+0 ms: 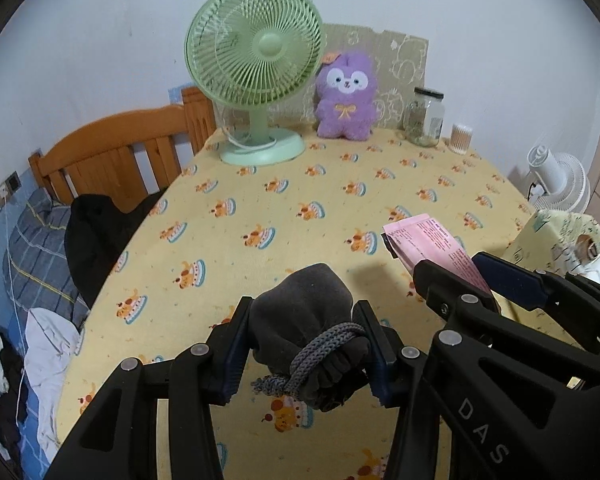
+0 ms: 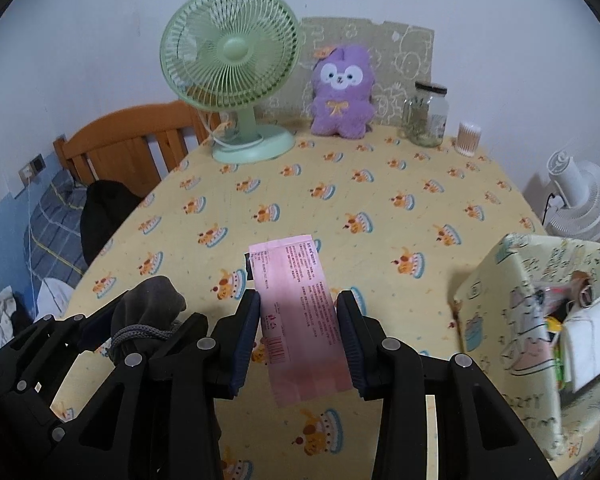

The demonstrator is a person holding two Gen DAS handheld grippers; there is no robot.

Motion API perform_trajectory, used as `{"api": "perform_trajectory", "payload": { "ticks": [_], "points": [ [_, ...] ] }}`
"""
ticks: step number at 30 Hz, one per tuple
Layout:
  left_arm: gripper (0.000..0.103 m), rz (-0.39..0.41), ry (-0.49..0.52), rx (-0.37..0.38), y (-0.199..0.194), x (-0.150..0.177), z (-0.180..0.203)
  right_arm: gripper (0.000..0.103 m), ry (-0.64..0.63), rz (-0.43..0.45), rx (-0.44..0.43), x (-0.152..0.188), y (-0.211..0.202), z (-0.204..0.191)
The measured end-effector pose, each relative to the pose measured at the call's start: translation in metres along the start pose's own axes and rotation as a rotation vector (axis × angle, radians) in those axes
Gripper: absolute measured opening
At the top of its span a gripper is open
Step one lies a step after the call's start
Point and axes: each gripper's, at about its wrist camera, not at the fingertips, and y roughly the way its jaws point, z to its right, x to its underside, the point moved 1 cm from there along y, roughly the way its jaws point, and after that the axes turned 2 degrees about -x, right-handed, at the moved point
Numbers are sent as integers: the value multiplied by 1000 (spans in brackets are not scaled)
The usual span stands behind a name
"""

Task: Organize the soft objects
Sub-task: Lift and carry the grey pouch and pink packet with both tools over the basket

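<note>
Soft goods in both grips, storage box waiting at the right

Grippers carry one item apiece above a table draped in a yellow cloth (image 2: 340,200) printed with cakes. The left gripper (image 1: 304,344) is closed on a grey pouch (image 1: 304,308) tied with a knitted cord, its fingers pressing the bundle from both sides. The right gripper (image 2: 298,336) holds a pink packet (image 2: 300,312) narrowly between its pads, the packet jutting forward over the cloth. Both items appear lifted, so the carrying stage seems under way. A fabric box (image 2: 496,308) with a pale cartoon print stands at the table's right edge, already holding a few things; it looks the likely destination. The next move probably calls for swinging the packet rightward over the box rim and letting go, with the pouch to follow.

At the table's far side stand a green fan (image 1: 256,76), a purple plush toy (image 1: 346,96), a glass jar (image 1: 426,118) and a tub of cotton swabs (image 1: 461,139), against a white wall. A wooden bed frame (image 1: 116,152) and rumpled bedding lie to the left; a white fan (image 2: 580,200) sits at the right.
</note>
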Motion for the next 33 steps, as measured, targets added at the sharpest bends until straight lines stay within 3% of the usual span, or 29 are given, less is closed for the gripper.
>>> {"api": "perform_trajectory", "payload": {
  "ticks": [33],
  "points": [
    [51,184,47,6,-81,-38,55,43,41,191,31,-24,-99,48]
  ]
}}
